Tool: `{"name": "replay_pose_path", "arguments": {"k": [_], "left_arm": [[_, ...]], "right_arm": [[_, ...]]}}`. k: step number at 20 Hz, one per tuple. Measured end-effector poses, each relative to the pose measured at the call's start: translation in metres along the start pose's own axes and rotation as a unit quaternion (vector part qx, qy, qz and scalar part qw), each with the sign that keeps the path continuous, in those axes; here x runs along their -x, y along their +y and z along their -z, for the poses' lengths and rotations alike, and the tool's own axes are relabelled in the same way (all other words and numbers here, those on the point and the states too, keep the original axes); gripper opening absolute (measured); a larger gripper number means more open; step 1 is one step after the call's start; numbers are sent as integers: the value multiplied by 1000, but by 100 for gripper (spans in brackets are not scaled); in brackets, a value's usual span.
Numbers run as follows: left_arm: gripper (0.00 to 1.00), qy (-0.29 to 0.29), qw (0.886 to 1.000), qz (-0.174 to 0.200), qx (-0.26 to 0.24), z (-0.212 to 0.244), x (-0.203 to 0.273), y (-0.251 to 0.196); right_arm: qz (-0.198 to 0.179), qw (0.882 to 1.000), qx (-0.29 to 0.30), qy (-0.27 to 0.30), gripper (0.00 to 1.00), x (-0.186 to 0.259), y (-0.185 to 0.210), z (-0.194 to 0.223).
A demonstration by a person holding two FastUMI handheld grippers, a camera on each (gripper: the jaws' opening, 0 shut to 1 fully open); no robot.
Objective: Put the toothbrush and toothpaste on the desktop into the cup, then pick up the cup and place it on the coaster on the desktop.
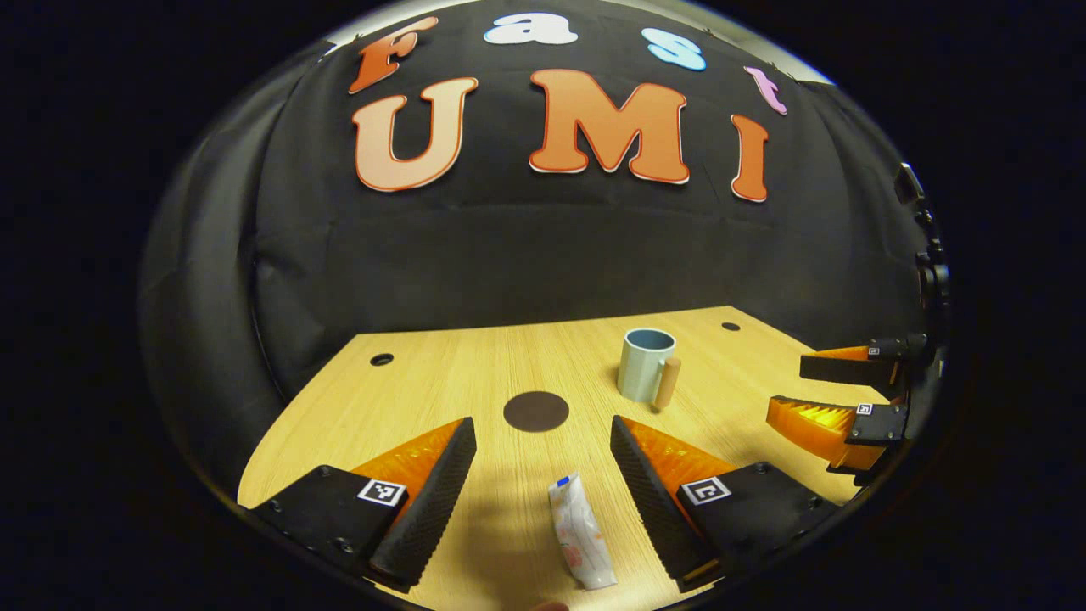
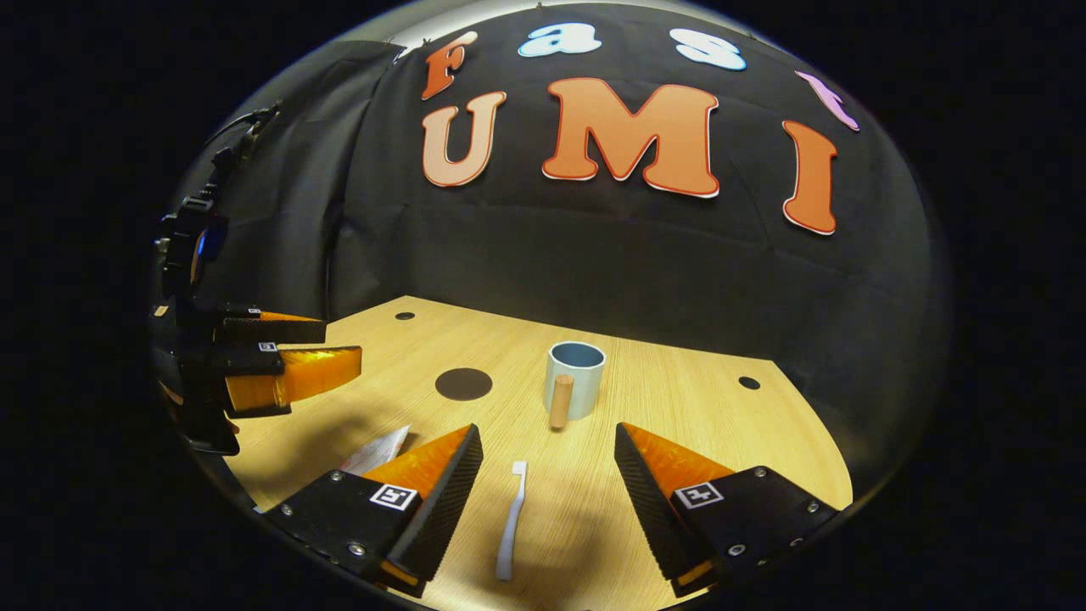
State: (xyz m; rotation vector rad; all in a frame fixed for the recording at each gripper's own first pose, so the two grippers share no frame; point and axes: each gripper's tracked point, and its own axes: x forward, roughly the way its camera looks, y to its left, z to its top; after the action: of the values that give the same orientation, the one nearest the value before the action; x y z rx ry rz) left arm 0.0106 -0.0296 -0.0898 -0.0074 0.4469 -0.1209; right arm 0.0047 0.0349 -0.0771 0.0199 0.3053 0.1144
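Left gripper (image 1: 543, 475) gaped above the desktop (image 1: 424, 382), straddling the toothpaste tube (image 1: 581, 530). Right gripper (image 2: 547, 479) likewise spread wide, the toothbrush (image 2: 512, 518) lying between its fingers. Farther off: the mug (image 2: 575, 379), upright, and left of it, apart, the dark round coaster (image 2: 463, 383).

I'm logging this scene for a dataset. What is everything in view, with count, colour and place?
Pale blue ceramic cup with wooden handle: one, upright, mid-table.
Dark round coaster: one, flat, left of the cup.
White toothpaste tube: one, lying between the left claw's fingers.
White toothbrush: one, lying between the right claw's fingers.
Light wooden desktop: one, with small dark holes.
Left claw: open, above the tube.
Right claw: open, above the toothbrush.
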Motion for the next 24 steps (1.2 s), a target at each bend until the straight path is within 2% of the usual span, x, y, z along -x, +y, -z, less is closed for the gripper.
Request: {"name": "replay_pose_path", "arguments": {"k": [7,11,13,19,24], "left_arm": [[100,100,995,12,1,35,-11,-12],[100,164,986,25,21,60,-17,-21],[100,191,981,13,27,69,-20,-20],[100,255,966,14,39,81,-15,-23],[100,279,960,13,36,92,-15,-26]], "right_arm": [[-4,998,4,67,94,-5,0,30],[-10,993,5,118,91,-14,1,51],[-17,990,6,137,89,-16,5,62],[-42,980,1,193,81,-25,17,86],[-38,971,-9,238,66,-35,17,98]]}}
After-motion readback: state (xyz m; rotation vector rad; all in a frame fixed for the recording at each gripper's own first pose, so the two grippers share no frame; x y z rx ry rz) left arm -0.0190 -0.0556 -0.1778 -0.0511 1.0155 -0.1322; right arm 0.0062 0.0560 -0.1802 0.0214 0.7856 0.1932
